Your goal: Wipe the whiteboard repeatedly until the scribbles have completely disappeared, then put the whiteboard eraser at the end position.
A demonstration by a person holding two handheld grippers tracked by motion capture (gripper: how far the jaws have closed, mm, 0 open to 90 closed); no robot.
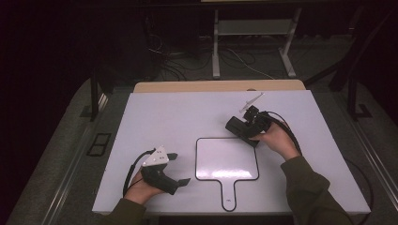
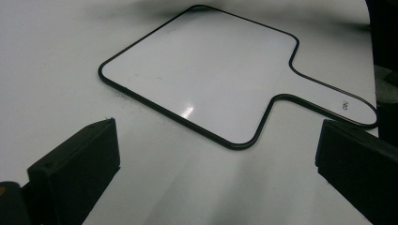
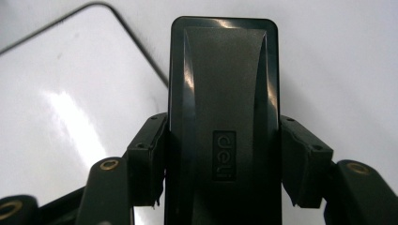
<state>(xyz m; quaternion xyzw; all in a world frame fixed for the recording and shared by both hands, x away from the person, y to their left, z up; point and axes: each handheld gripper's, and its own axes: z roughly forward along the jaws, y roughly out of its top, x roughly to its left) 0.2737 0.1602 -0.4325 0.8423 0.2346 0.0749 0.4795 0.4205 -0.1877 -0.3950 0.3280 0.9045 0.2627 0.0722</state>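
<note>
Right gripper view: I have the eraser (image 3: 224, 117) clamped across its width, pads pressing both long sides, nose pointing past the board (image 3: 61, 108) corner. In the high view it hangs at the board's (image 1: 226, 159) upper right corner, held low and flat, which I judge suits a wiping pass. My right gripper (image 1: 248, 130) is closed firmly on it. My left gripper (image 1: 180, 168) rests on the table (image 1: 187, 108) left of the board, jaws wide apart and holding nothing, parked clear of the work.
</note>
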